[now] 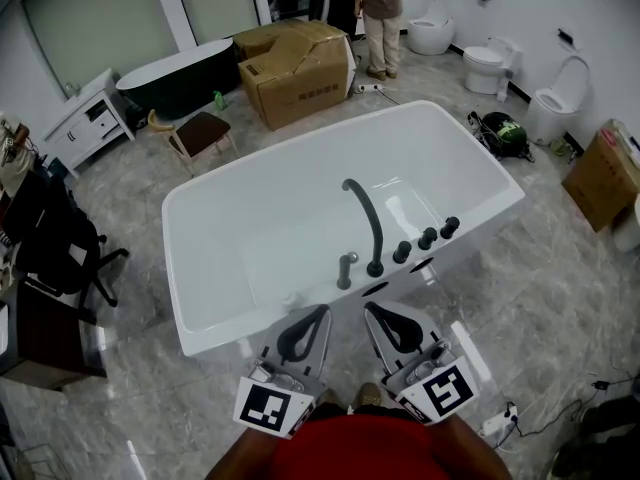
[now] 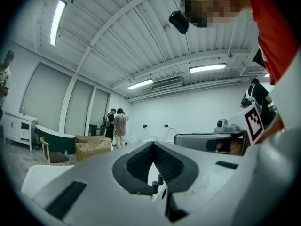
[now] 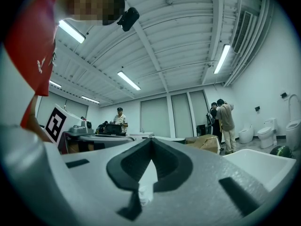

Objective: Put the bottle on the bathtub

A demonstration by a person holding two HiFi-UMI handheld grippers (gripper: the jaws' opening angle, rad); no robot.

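Head view, with both gripper views. The white bathtub (image 1: 312, 290) lies directly ahead of the person, its long axis running from the near left corner to the far right corner. Its near long edge carries a dark arched spout (image 1: 365, 218), a hand-shower stub (image 1: 346, 268) and three knobs (image 1: 427, 238). The left gripper (image 1: 320, 309) and right gripper (image 1: 371, 307) are held side by side just short of that near edge, both pointing across it. The right one is nearer the knobs, the left one nearer the hand-shower stub. In each gripper view the jaw tips meet (left gripper (image 2: 153, 143), right gripper (image 3: 151, 140)) and are clenched on nothing. A small pale shape low in the right gripper's gap is too small to name. No bottle can be made out in any view, neither on the tub's edges, in its basin, nor in a gripper. Its direction from the tools, its long axis and its pointing therefore cannot be told, nor can the nearer hand be judged.
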